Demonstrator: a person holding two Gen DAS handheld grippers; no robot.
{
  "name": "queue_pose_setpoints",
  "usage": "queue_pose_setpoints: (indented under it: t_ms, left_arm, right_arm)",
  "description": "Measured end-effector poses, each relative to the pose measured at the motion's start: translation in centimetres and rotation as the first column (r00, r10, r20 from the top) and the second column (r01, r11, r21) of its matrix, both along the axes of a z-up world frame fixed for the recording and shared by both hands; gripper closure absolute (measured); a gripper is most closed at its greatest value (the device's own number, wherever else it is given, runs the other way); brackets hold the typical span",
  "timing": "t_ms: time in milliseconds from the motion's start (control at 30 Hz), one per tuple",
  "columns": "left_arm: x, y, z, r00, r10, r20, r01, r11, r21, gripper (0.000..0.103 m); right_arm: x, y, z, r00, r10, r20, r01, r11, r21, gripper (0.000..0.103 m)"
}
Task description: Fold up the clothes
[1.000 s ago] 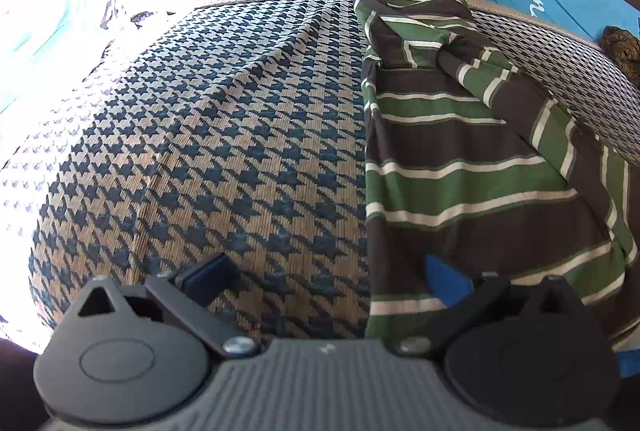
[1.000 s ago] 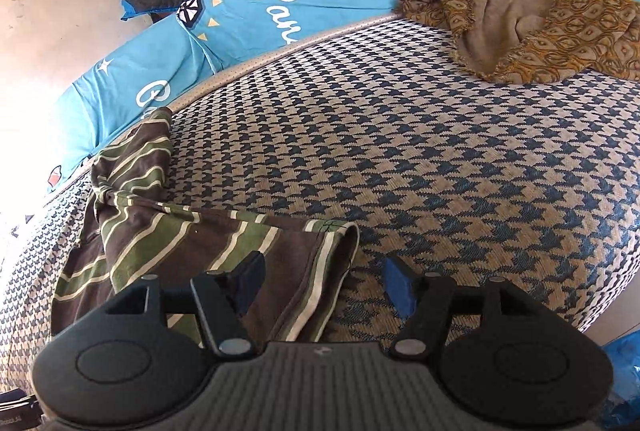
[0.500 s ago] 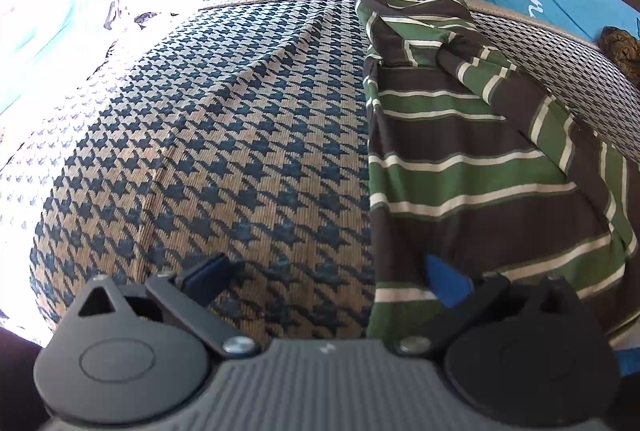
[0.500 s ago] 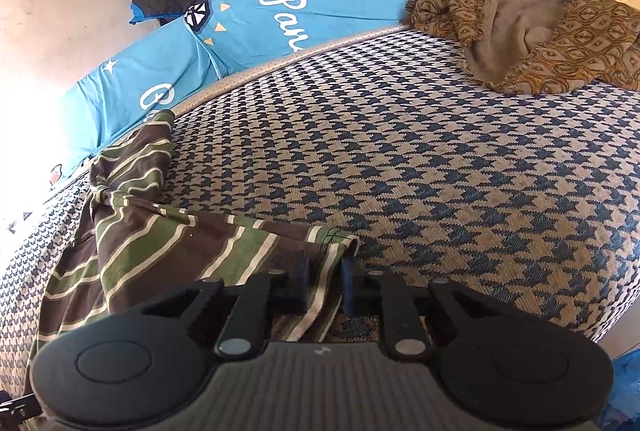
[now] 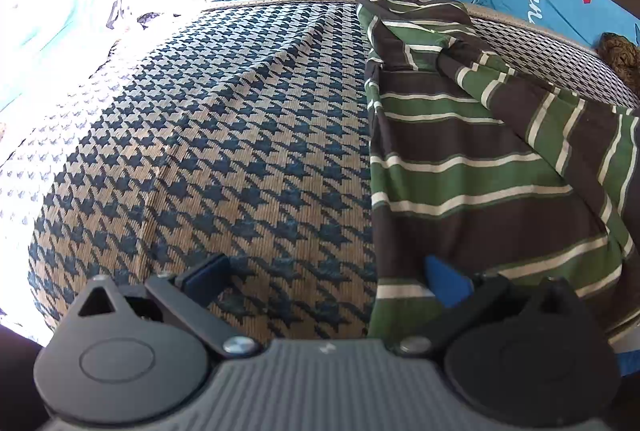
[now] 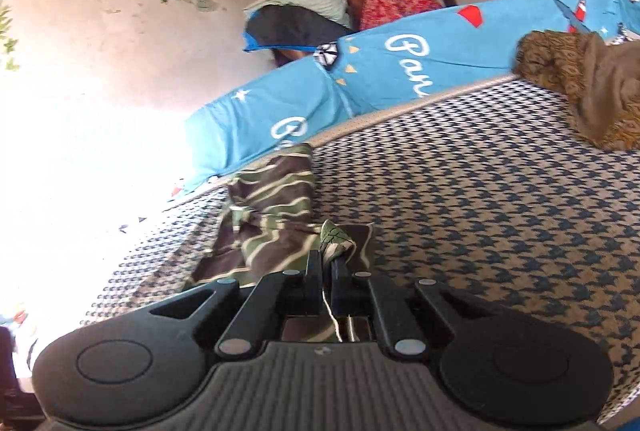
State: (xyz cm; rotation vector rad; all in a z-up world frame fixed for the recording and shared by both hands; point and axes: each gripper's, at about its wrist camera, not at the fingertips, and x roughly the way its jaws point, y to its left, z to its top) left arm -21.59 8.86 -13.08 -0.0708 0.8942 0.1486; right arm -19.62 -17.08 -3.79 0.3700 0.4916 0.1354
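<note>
While our left hand-held gripper [image 5: 326, 277] hangs wide apart over the near left edge of the striped shirt [image 5: 472, 167] lying on the houndstooth bed [image 5: 224, 135], our right hand-held gripper [image 6: 326, 265] pinches a bunched corner of it, lifted clear of the bed.

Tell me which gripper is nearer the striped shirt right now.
Right. The right gripper has its jaws shut on an edge of the striped shirt, lifting it. The left gripper hangs open over the shirt's side edge, one jaw above cloth, gripping nothing.
</note>
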Motion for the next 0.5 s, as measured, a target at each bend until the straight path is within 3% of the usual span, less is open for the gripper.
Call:
queue_pose_setpoints:
  t_ms: [200, 500]
  left_arm:
    - [-0.6, 1.4, 0.5, 0.997, 0.079, 0.014, -0.079, 0.996, -0.030, 0.000]
    - [-1.4, 5.0, 1.1, 0.967, 0.252, 0.039, -0.249, 0.966, -0.072, 0.000]
  right_arm:
    - [-1.7, 5.5, 0.7, 0.973, 0.229, 0.037, -0.228, 0.973, -0.025, 0.097]
    - [-3.4, 13.6, -0.9, 0.864, 0.503, -0.013, -0.501, 0.858, -0.110, 0.097]
